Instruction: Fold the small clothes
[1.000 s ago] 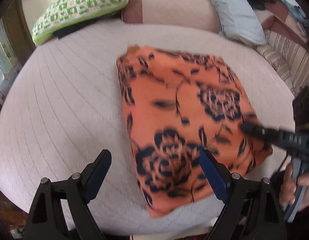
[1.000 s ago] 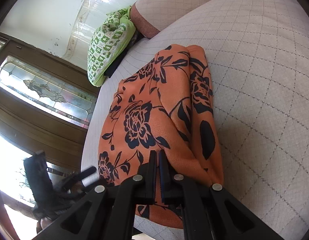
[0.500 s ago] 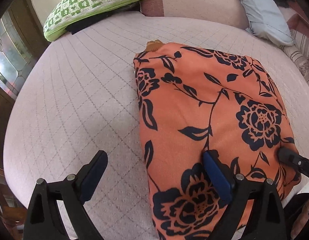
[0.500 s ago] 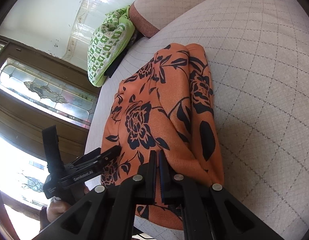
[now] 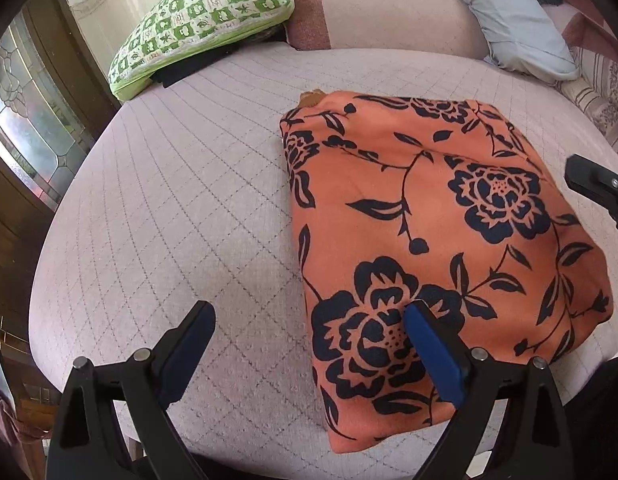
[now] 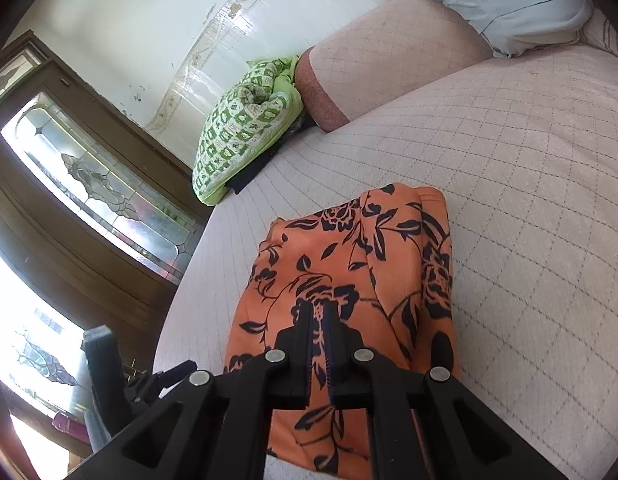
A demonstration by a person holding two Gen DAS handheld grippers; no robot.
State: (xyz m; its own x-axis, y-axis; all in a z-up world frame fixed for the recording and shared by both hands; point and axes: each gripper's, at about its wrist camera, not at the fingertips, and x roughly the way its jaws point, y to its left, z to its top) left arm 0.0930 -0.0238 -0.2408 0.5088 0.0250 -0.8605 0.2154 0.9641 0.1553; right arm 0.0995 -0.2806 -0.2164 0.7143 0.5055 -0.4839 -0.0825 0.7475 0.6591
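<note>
— Since a second ago the right gripper [image 6: 317, 320] has lifted off the orange floral garment [image 5: 429, 232]; its jaws are closed on nothing.

— Left gripper [image 5: 309, 344]?

— Spread wide at the garment's near-left edge. Folded on the quilted cushion [image 5: 181, 200], it looks soft and light; pinch a corner.

The left tool [image 5: 309, 334] hangs with its two blue-padded fingers [image 5: 433, 350] spread wide apart. The right tool [image 6: 317, 316] has its black fingers pressed almost together, only a thin slit between them.
</note>
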